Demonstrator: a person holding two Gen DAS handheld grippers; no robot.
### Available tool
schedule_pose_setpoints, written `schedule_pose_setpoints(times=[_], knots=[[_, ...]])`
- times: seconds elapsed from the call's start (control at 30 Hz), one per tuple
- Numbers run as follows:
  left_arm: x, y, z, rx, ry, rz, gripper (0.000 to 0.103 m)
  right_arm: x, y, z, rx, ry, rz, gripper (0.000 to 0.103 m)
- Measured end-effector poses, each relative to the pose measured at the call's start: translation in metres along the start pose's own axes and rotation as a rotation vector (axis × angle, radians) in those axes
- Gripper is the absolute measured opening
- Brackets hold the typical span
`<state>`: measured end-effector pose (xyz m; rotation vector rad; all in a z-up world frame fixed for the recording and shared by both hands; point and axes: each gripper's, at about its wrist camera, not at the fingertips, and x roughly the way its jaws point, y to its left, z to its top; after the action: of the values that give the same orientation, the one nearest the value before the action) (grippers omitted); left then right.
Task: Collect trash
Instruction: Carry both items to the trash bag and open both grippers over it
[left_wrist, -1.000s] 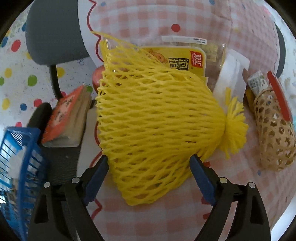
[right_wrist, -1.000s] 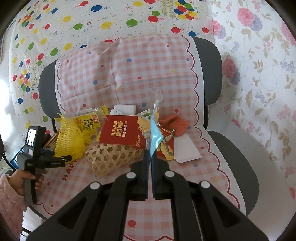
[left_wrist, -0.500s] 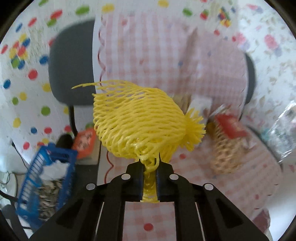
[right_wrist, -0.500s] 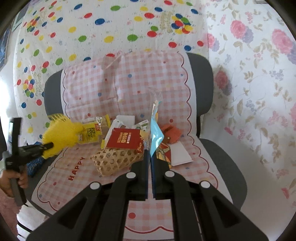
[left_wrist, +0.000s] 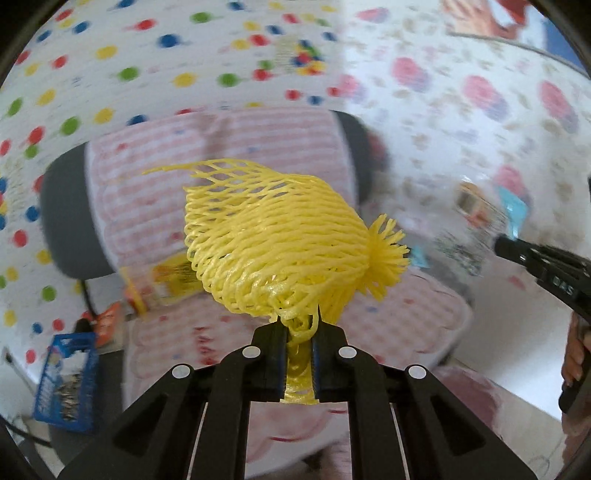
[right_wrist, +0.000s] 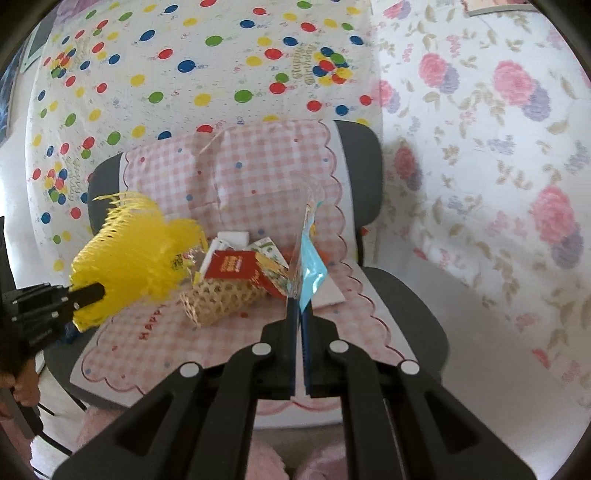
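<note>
My left gripper (left_wrist: 300, 328) is shut on a yellow foam fruit net (left_wrist: 280, 236) and holds it up in the air, clear of the chair seat. The net also shows at the left of the right wrist view (right_wrist: 129, 254), with the left gripper (right_wrist: 92, 293) behind it. My right gripper (right_wrist: 299, 306) is shut on a clear and blue plastic wrapper (right_wrist: 308, 266) that stands up above the seat. The right gripper also shows at the right edge of the left wrist view (left_wrist: 498, 243).
A chair covered with a pink checked cloth (right_wrist: 258, 177) holds a woven bamboo basket (right_wrist: 221, 299), a red packet (right_wrist: 231, 264), a white box (right_wrist: 232, 236) and other wrappers. A blue basket (left_wrist: 68, 380) with trash stands low at the left of the chair.
My left gripper closed on the yellow net, lifted it off the seat and pulled back. My right gripper kept its wrapper and drew back a little.
</note>
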<state>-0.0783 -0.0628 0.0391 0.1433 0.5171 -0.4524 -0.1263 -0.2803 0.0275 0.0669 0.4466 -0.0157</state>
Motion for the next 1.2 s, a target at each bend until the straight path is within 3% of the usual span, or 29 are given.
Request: schedule_pose_setpoints(times=[0.37, 0.7, 1.07, 1.17, 1.2], knots=[[0.011, -0.098, -0.045, 0.126, 0.061, -0.205, 0.011, -0.067, -0.031, -0.062, 0.029, 0.046, -0.195, 0.003], [0.033, -0.170, -0.093, 0.219, 0.178, -0.370, 0.011, -0.088, -0.061, -0.126, 0.105, 0.169, -0.279, 0.003], [0.064, -0.195, -0.103, 0.246, 0.290, -0.399, 0.021, -0.071, -0.090, -0.156, 0.178, 0.247, -0.280, 0.003], [0.073, -0.200, -0.101, 0.243, 0.306, -0.405, 0.029, -0.064, -0.095, -0.158, 0.181, 0.259, -0.276, 0.003], [0.076, -0.202, -0.101, 0.242, 0.312, -0.404, 0.036, -0.062, -0.096, -0.159, 0.181, 0.261, -0.276, 0.003]])
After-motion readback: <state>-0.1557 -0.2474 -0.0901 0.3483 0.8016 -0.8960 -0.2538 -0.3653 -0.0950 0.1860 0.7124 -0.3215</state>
